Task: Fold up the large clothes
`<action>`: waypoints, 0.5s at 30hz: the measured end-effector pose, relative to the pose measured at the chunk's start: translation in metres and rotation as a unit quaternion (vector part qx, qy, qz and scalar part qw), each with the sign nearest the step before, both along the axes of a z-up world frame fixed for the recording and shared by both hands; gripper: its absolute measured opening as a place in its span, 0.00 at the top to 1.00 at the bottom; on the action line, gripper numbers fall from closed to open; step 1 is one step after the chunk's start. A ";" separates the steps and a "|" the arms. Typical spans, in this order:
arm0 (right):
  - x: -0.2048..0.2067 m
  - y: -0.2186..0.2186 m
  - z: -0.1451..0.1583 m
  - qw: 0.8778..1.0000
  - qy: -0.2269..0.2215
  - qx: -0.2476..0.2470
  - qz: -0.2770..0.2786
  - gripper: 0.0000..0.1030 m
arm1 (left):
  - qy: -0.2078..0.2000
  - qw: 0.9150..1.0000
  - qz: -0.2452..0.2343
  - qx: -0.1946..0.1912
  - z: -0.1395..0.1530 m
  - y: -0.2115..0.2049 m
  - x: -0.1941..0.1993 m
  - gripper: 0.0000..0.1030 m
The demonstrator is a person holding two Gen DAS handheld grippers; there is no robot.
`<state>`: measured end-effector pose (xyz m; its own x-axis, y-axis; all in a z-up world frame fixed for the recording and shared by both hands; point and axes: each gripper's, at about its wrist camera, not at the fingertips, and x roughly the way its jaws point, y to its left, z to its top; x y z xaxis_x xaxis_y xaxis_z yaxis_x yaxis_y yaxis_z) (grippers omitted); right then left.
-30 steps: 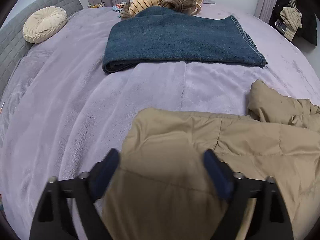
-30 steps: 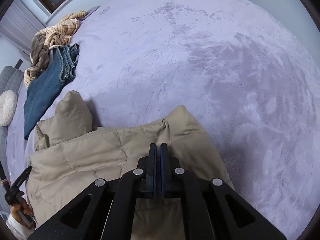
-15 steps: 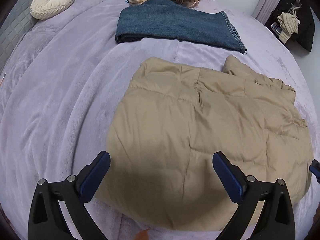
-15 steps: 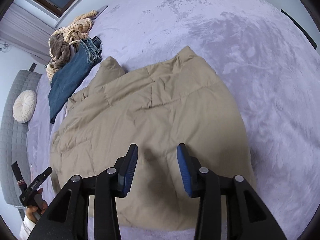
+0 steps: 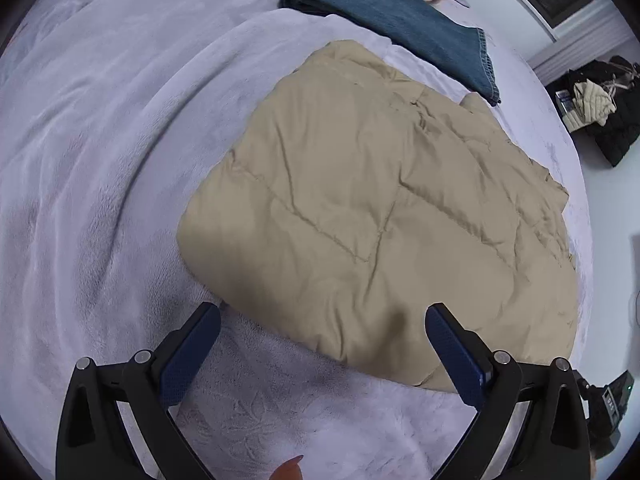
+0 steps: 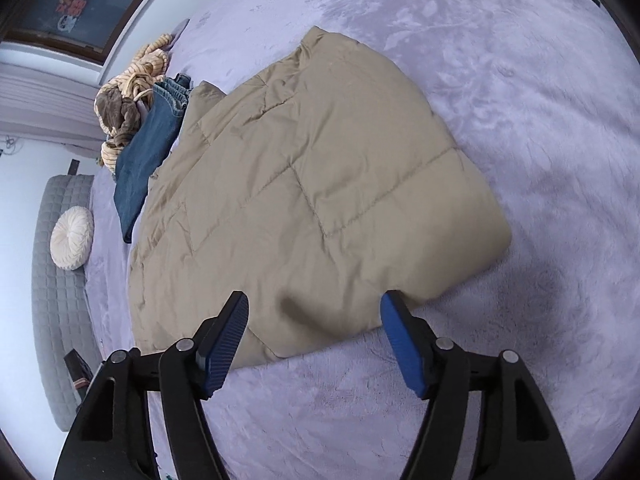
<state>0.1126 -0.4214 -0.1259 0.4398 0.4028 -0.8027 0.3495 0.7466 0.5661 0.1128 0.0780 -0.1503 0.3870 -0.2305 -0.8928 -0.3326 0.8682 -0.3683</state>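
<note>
Through the left wrist camera I'm seeing my left gripper [image 5: 322,330] hovering with its tongs spread wide, pinching nothing, just short of the tan quilted jacket [image 5: 372,208] lying folded on the lavender blanket [image 5: 100,152] — folded jeans [image 5: 400,20] sitting just beyond the jacket. Through the right wrist camera my right gripper [image 6: 314,320] is hanging spread and empty at the jacket's [image 6: 304,196] near edge, with the jeans [image 6: 150,148] touching its far side and a round cream cushion [image 6: 72,237] lying well apart from it.

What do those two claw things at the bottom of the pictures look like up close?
Both look alike. The left gripper and right gripper have matte black, angular frames with triangular cut-outs and round silver bolts. Each finger carries a flat blue pad with a fine ribbed texture. No cables or sleeves show.
</note>
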 end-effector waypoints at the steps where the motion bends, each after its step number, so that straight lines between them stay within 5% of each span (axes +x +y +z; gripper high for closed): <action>1: -0.002 -0.002 -0.004 1.000 0.001 0.009 -0.007 0.25 | 0.001 1.000 0.008 -0.010 -0.004 0.004 -0.002 0.01; 6: -0.006 -0.010 -0.023 0.998 0.005 0.051 -0.037 0.20 | -0.003 0.998 0.032 -0.047 -0.019 0.023 -0.013 0.01; 11: -0.007 -0.016 -0.045 0.993 0.009 0.100 -0.069 0.18 | -0.010 0.983 0.056 -0.176 -0.048 0.038 -0.019 0.01; 15: -0.001 -0.016 -0.064 0.986 0.009 0.143 -0.090 0.13 | -0.019 0.980 0.059 -0.191 -0.057 0.034 -0.006 0.01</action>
<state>0.1116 -0.4376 -0.1897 0.5116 0.5306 -0.6758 0.4728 0.4829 0.7371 0.1072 0.1120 -0.2071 0.4623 -0.4975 -0.7340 -0.4012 0.6208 -0.6735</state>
